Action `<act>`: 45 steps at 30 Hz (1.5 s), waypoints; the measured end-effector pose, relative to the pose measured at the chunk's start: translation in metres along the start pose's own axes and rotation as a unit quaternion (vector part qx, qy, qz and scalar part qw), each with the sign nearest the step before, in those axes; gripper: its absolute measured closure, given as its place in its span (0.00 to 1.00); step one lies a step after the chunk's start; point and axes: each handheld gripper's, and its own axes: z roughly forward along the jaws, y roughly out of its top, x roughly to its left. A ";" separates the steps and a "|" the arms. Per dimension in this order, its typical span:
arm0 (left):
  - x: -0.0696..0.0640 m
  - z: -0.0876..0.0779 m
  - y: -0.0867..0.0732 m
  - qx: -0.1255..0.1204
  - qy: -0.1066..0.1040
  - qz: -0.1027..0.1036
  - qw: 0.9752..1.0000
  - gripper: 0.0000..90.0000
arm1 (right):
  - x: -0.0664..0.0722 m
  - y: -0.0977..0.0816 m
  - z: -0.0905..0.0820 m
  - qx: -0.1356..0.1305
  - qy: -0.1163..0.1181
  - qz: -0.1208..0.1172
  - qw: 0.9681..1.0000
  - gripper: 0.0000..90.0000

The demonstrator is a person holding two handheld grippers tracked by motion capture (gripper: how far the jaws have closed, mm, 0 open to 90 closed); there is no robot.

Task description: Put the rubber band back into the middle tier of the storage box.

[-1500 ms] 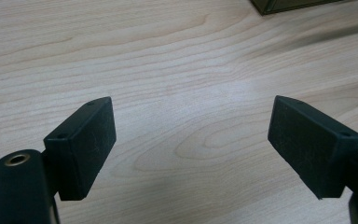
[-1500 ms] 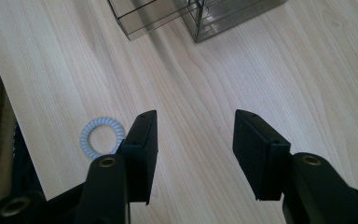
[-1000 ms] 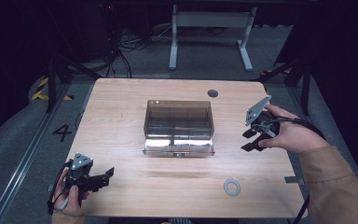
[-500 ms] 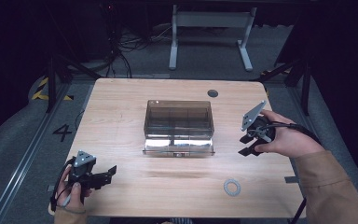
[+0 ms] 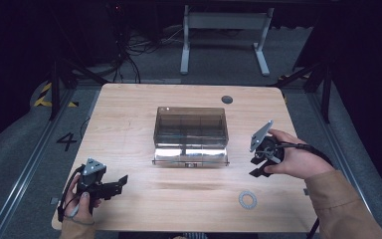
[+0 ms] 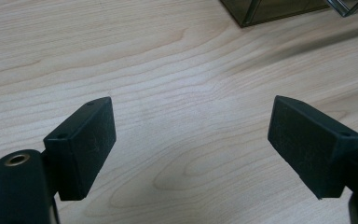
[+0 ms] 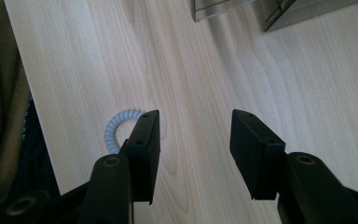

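Observation:
A smoky clear plastic box with inner compartments stands at the table's middle, its clear lid folded down toward the near side. A pale coiled hair tie lies flat on the wood near the front right. My right gripper hovers open just right of the lid, above and behind the tie; in the right gripper view the hair tie peeks out beside the left jaw. My left gripper is open near the front left corner, pointing right over bare wood.
The wooden table has a dark round grommet at its back right. A corner of the box shows at the top of the left gripper view. Dark floor, cables and a desk frame lie beyond the table.
My right gripper has dropped lower and moved nearer the front, toward the hair tie. My left gripper has shifted slightly forward and right. Both stay open.

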 end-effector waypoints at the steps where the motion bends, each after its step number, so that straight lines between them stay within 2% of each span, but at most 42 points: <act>1: 0.000 0.001 0.000 -0.001 0.000 0.002 1.000 0.18 | 0.000 0.000 0.004 0.001 0.000 -0.002 1.000 0.60; 5: -0.001 0.001 0.001 0.000 -0.002 0.005 1.000 0.18 | 0.003 -0.003 0.017 0.012 0.009 -0.003 1.000 0.61; 9: 0.000 0.000 0.002 -0.007 -0.016 0.005 1.000 0.18 | 0.007 -0.005 0.029 0.021 0.010 -0.003 1.000 0.62; 18: 0.000 0.002 0.002 -0.006 -0.014 0.004 1.000 0.18 | 0.014 -0.007 0.050 0.031 0.023 -0.002 0.999 0.64; 23: 0.000 0.002 0.002 -0.004 -0.014 0.003 1.000 0.18 | 0.016 -0.007 0.062 0.045 0.026 -0.005 0.999 0.65; 32: 0.000 0.001 0.002 -0.004 -0.014 0.003 1.000 0.18 | 0.020 -0.009 0.074 0.060 0.033 -0.004 0.998 0.68; 37: 0.000 0.001 0.002 -0.006 -0.014 0.003 1.000 0.18 | 0.022 -0.010 0.079 0.079 0.027 -0.010 0.996 0.74; 45: 0.000 0.001 0.002 -0.004 -0.015 0.005 1.000 0.18 | 0.024 -0.012 0.081 0.092 0.024 -0.009 0.995 0.79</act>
